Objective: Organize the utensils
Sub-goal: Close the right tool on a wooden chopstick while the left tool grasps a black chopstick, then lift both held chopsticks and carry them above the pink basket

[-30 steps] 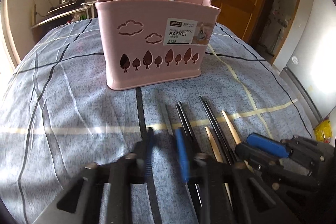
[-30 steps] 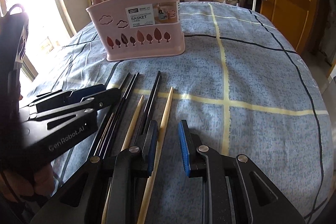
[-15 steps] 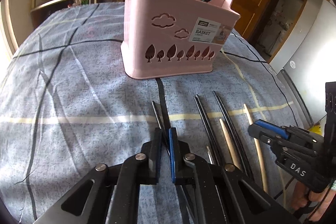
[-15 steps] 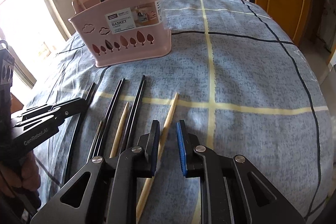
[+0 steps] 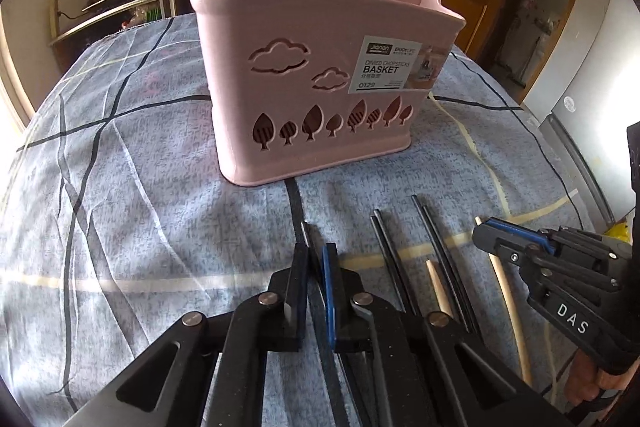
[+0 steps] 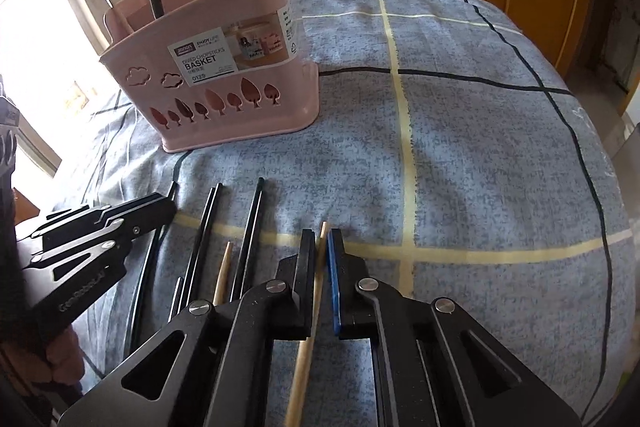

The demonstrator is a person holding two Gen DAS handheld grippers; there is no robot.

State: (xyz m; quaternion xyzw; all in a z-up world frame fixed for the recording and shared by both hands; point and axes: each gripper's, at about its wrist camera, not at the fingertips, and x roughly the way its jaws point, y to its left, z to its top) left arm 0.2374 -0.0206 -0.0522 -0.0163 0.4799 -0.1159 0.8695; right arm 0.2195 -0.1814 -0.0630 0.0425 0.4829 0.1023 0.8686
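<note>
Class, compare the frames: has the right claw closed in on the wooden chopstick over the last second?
Yes. The right claw narrowed and shifted right across the yellow stripe; the wooden chopstick now sits between its fingers.

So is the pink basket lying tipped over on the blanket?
No, the pink basket stands upright on the blue cloth, open top up.

Chopsticks (image 5: 440, 259) on tablecloth (image 5: 140, 187) before basket (image 5: 320, 99)

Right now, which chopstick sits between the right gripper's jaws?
The rightmost wooden chopstick, the pale one lying apart from the black ones; the shorter wooden chopstick lies among them.
</note>
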